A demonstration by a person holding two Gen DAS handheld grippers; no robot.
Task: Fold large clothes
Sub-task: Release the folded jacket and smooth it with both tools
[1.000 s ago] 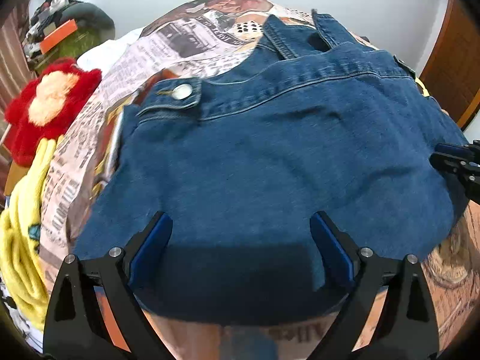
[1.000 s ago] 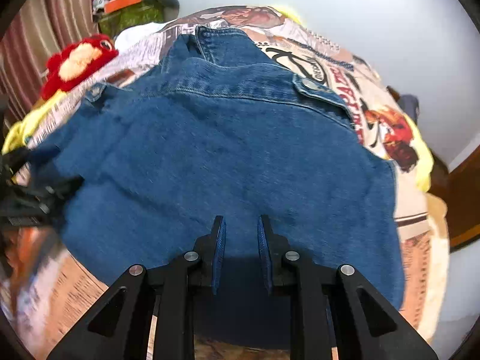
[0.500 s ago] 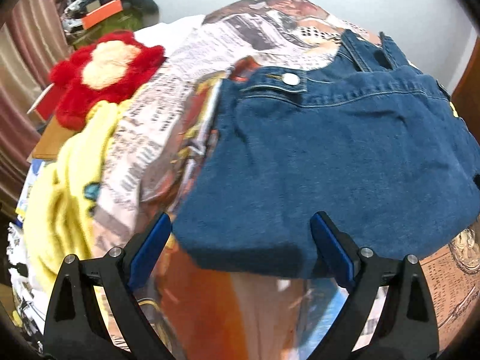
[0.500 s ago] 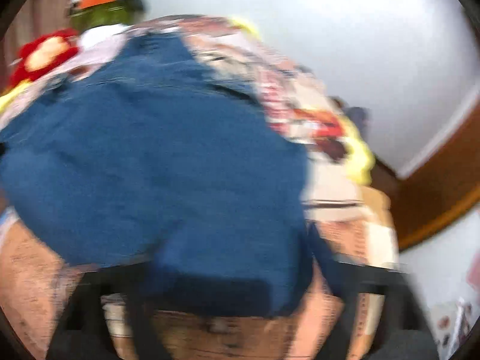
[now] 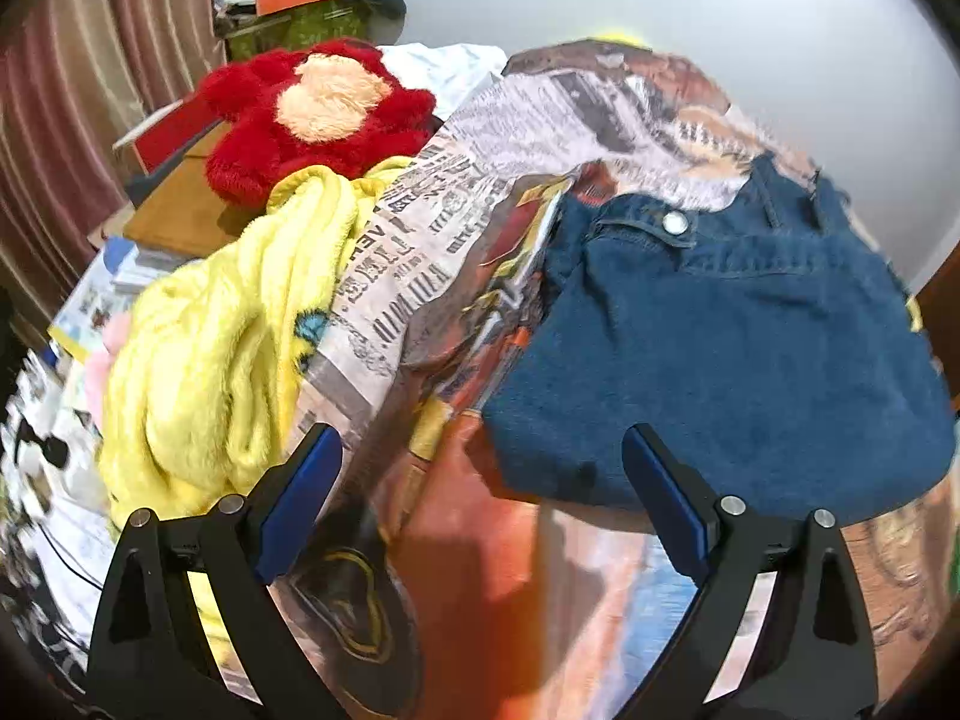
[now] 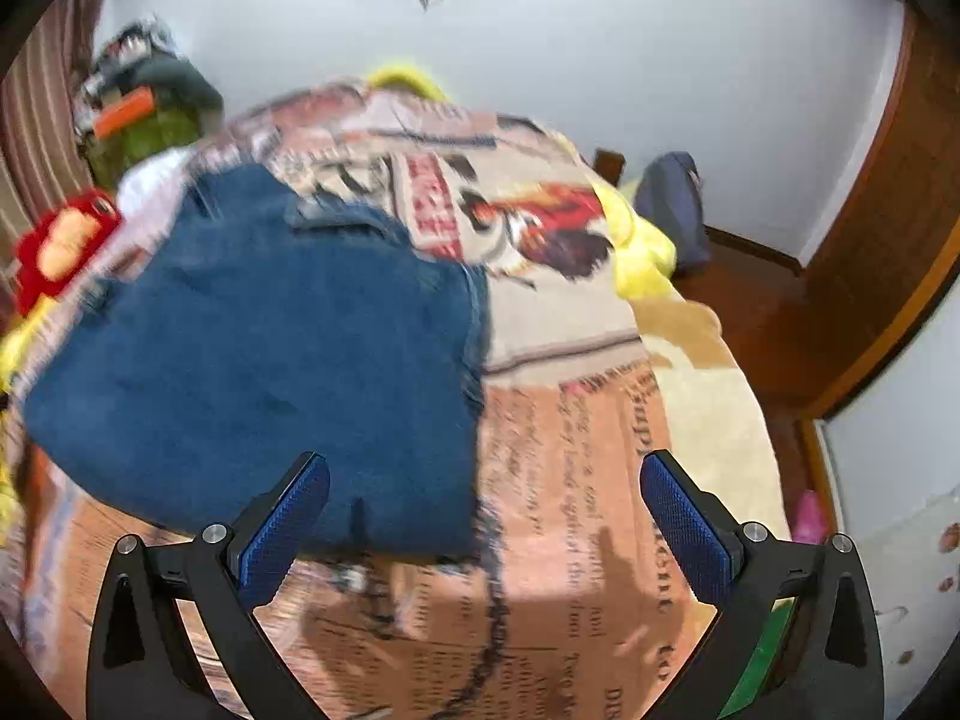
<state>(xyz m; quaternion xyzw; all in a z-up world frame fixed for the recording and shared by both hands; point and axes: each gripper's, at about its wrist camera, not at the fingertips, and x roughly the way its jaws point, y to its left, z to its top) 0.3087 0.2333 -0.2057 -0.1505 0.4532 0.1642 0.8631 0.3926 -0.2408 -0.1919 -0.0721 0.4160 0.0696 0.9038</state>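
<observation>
Left wrist view: my left gripper [image 5: 480, 498] gapes empty beside the folded denim jacket [image 5: 738, 360]
Right gripper [image 6: 483, 516]: also wide, empty
Left to do: maybe another fold, I judge

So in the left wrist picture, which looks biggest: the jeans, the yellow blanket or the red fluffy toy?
1. Jeans
2. Yellow blanket
3. Red fluffy toy, though it lies farther away, so it may only look smallest.
</observation>
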